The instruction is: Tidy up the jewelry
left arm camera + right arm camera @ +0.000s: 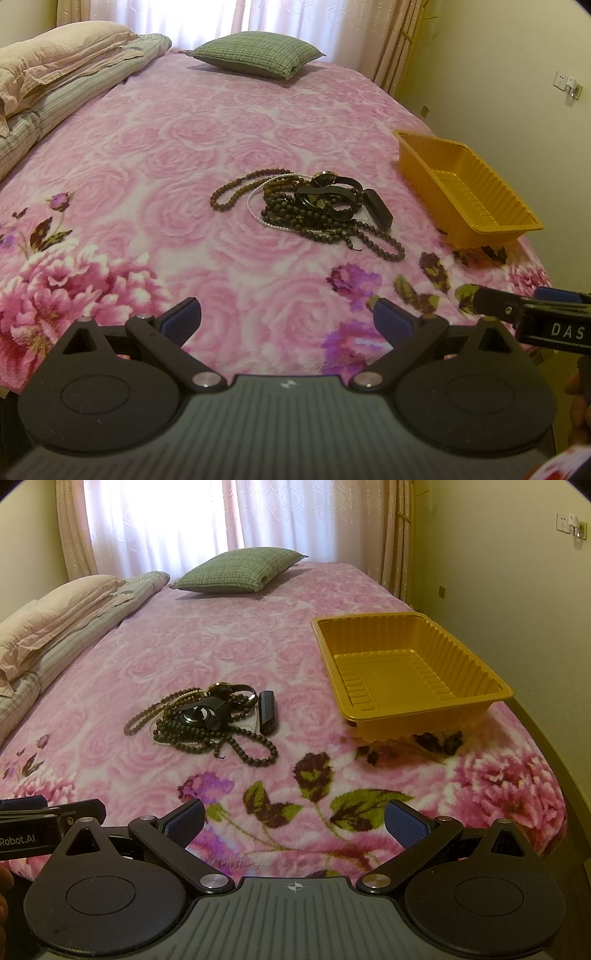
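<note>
A tangled pile of jewelry (314, 206) lies on the pink floral bedspread: dark bead strings, a white pearl strand, black watches and a black band. It also shows in the right wrist view (210, 716). An empty yellow plastic tray (465, 192) sits to the right of the pile, seen too in the right wrist view (406, 675). My left gripper (286, 321) is open and empty, near the bed's front edge, well short of the pile. My right gripper (295, 821) is open and empty, also at the front edge.
A green checked pillow (258, 53) lies at the far end of the bed. Folded quilts (55, 85) are stacked along the left side. The wall (517, 590) runs close along the bed's right edge behind the tray.
</note>
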{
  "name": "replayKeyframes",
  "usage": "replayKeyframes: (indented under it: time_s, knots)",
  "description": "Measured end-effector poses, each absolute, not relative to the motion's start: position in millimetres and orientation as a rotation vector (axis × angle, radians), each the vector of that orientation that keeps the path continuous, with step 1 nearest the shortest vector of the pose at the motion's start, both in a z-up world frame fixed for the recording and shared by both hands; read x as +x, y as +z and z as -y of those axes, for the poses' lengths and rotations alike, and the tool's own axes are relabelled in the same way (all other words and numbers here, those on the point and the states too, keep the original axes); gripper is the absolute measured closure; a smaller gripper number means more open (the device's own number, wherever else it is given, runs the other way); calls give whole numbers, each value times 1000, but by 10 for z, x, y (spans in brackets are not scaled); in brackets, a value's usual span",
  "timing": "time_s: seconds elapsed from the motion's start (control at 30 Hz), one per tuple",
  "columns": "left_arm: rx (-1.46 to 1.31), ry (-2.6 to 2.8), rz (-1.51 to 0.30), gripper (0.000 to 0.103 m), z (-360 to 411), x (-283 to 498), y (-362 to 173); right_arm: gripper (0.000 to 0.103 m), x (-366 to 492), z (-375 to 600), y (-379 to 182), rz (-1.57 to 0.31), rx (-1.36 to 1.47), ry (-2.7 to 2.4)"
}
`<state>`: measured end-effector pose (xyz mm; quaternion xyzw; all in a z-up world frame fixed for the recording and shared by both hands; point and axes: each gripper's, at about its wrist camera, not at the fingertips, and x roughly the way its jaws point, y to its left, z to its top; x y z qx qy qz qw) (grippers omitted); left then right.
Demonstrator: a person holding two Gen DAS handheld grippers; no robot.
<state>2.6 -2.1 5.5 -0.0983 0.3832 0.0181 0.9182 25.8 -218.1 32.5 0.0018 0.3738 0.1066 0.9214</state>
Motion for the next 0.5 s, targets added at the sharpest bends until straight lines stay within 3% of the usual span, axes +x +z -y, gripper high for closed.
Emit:
replayKeyframes:
  time_s: [0.5]
  knots:
    - [-206,37,-789,4,28,19,46,1,254,2182,322,-770,4,219]
